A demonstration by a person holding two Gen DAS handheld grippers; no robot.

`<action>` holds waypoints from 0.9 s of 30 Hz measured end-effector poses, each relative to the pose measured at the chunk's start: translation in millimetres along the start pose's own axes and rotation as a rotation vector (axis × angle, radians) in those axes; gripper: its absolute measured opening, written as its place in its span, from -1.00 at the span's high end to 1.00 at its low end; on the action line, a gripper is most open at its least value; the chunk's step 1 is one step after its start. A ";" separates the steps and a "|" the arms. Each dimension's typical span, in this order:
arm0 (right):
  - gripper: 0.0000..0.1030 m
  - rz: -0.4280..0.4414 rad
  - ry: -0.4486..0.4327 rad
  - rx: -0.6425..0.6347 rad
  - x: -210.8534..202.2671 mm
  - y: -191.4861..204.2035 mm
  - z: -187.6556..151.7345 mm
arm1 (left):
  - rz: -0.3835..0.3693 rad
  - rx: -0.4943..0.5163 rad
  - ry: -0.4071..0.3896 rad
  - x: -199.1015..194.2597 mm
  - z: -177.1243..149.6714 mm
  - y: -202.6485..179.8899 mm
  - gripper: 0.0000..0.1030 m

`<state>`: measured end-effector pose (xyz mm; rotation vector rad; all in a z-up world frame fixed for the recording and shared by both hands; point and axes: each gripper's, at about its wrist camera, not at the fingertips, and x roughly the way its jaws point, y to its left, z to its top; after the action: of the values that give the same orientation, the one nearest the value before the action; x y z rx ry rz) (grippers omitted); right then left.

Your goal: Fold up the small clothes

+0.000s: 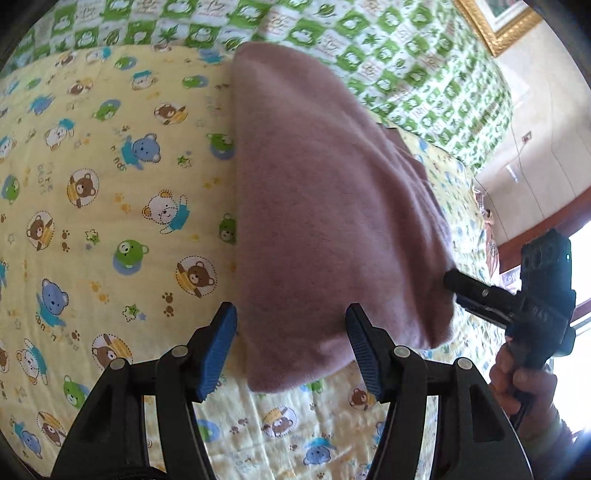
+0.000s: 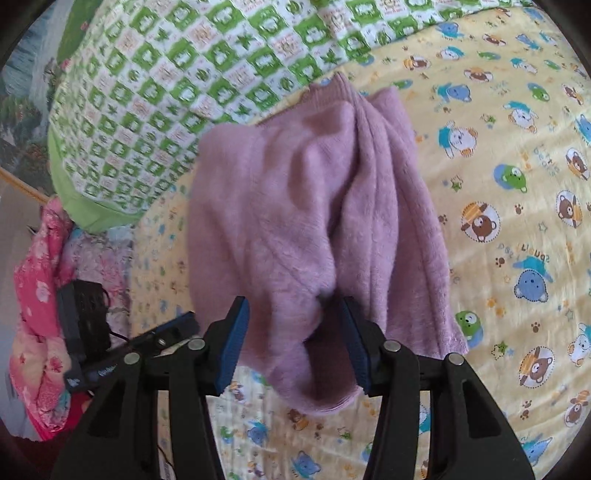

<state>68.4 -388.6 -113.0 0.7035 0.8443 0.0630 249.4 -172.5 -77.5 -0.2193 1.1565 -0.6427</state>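
A mauve fleece garment point(image 1: 325, 206) lies folded on the yellow bear-print blanket point(image 1: 110, 206). My left gripper point(image 1: 291, 347) hovers at the garment's near edge with its blue pads apart. The cloth lies between them without being pressed. In the left wrist view my right gripper point(image 1: 452, 280) meets the garment's right edge, with a hand point(image 1: 517, 380) holding it. In the right wrist view the garment point(image 2: 295, 206) is rumpled, and its creases run in toward my right gripper point(image 2: 295, 343). That gripper's pads close on a bunch of the fleece.
A green-and-white checked quilt point(image 1: 369, 48) point(image 2: 166, 92) lies along the far side of the blanket point(image 2: 517, 221). Pink floral cloth point(image 2: 40, 295) is heaped beyond the bed's left edge. A gold picture frame point(image 1: 491, 26) hangs on the wall at the upper right.
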 end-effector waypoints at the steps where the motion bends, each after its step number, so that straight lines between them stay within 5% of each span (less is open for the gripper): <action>1: 0.55 0.002 0.015 0.011 2.7 -2.7 -1.5 | -0.002 -0.004 0.011 5.2 1.7 0.9 -0.20; 3: 0.83 -0.009 0.027 0.000 2.8 -5.4 -1.1 | -0.014 -0.009 0.032 14.6 4.9 1.2 -0.20; 9: 0.89 -0.044 -0.070 -0.037 -44.2 -17.7 19.7 | 0.001 0.068 0.053 18.7 3.5 -14.9 -0.25; 11: 0.89 -0.117 -0.029 -0.059 -38.3 -28.2 20.9 | 0.006 0.079 0.072 22.7 1.7 -16.2 -0.25; 16: 0.87 -0.109 0.081 -0.008 -2.9 -47.5 6.1 | 0.020 0.067 0.113 40.8 -2.0 -15.2 -0.25; 21: 0.60 -0.091 0.009 0.005 -22.3 -34.5 14.0 | 0.025 0.066 0.113 40.7 -0.9 -12.4 -0.25; 25: 0.10 -0.093 -0.070 -0.012 -38.7 -24.5 36.6 | 0.024 0.065 0.078 28.2 9.4 -12.1 -0.25; 27: 0.07 -0.091 -0.096 -0.007 -37.2 -20.8 50.1 | 0.022 0.058 0.056 23.3 16.9 -12.7 -0.25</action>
<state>74.0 -443.9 -77.9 0.6556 0.7823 -0.0490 265.8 -198.7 -82.8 -0.1398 1.1913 -0.6652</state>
